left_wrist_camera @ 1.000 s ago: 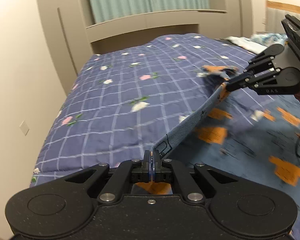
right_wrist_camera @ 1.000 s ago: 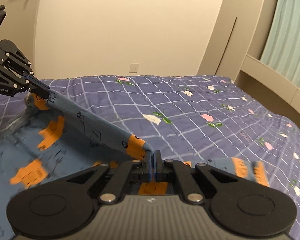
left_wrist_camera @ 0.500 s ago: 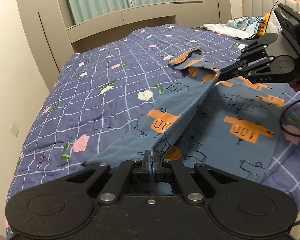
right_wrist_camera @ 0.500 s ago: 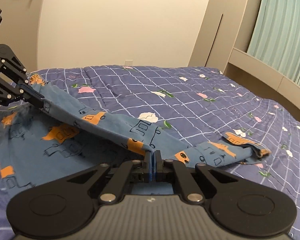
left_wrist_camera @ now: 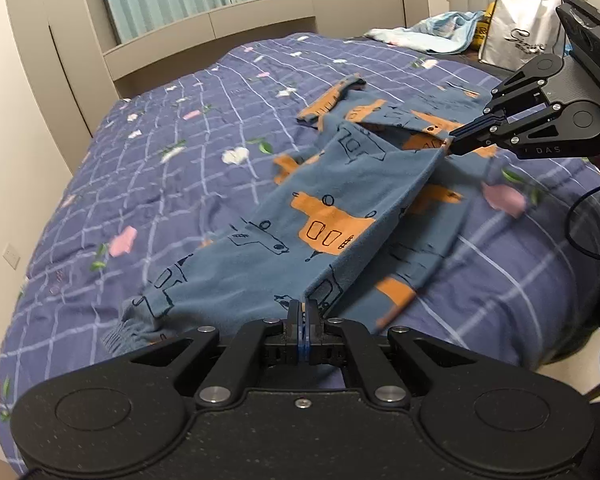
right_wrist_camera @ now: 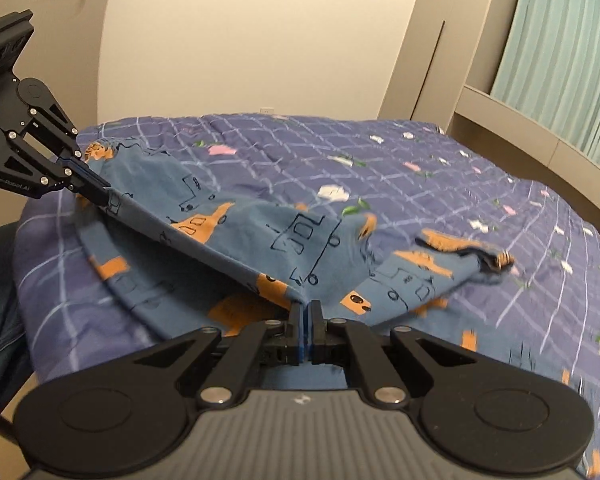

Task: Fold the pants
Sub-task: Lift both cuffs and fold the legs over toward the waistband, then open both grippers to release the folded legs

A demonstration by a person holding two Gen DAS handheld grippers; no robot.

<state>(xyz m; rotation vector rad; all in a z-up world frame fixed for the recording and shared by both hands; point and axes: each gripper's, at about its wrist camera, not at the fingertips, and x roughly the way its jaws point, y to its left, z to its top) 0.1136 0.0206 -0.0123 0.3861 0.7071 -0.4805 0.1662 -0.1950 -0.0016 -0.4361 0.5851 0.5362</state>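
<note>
Tautly stretched soft printed pants

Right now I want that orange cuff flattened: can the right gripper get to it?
Probably not yet: the right gripper is shut on the pants, though the cuff lies unobstructed ahead.

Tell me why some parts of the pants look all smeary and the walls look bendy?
Left wrist view: the pants smear near the bed edge, motion blur, while the left gripper looks sharp. Right wrist view: the cuff and flowers blur too; the fisheye lens bends the wall.
</note>
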